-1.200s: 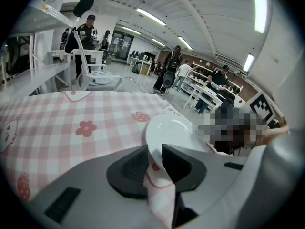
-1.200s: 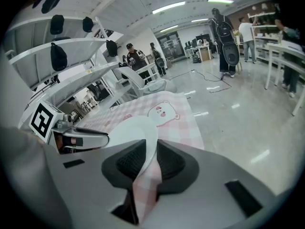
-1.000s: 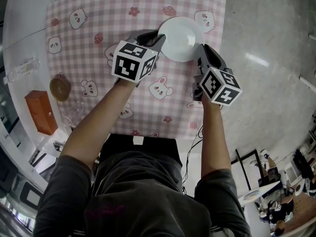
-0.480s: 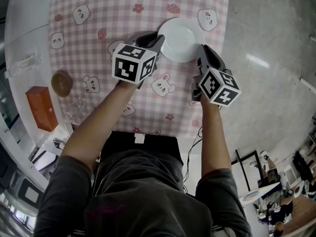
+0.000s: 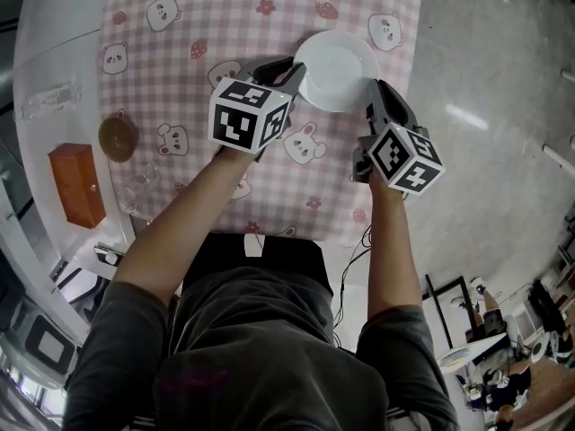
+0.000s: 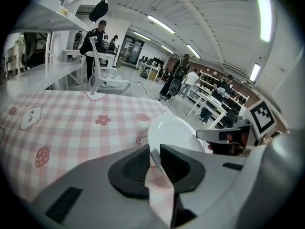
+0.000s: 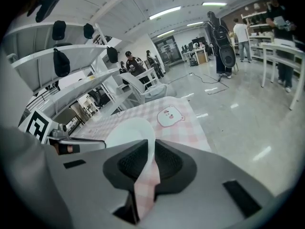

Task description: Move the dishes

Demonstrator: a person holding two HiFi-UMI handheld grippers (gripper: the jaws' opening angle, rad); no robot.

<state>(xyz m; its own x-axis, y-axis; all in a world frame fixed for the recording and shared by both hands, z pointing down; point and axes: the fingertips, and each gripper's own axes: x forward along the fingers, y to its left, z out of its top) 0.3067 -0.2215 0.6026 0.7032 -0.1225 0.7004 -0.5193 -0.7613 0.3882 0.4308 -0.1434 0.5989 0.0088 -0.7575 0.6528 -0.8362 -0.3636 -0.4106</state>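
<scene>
A white plate (image 5: pixel 335 65) hangs just above the pink checked tablecloth (image 5: pixel 180 61), near its far right corner. My left gripper (image 5: pixel 292 72) is shut on the plate's left rim, and my right gripper (image 5: pixel 373 97) is shut on its right rim. Both pairs of jaws have just been closing, with the rim between them. In the left gripper view the plate (image 6: pixel 174 132) runs edge-on into the left gripper (image 6: pixel 155 159). The right gripper view shows the plate (image 7: pixel 128 130) pinched the same way by the right gripper (image 7: pixel 151 156).
A brown bowl (image 5: pixel 118 138), a clear glass (image 5: pixel 139 189) and an orange box (image 5: pixel 75 185) stand along the table's left side. Grey floor lies past the cloth's right edge. Far across the room are people, white tables and shelves.
Both grippers have come up a little with the plate held between them. The cloth and the things on the left have slid across the head view.
</scene>
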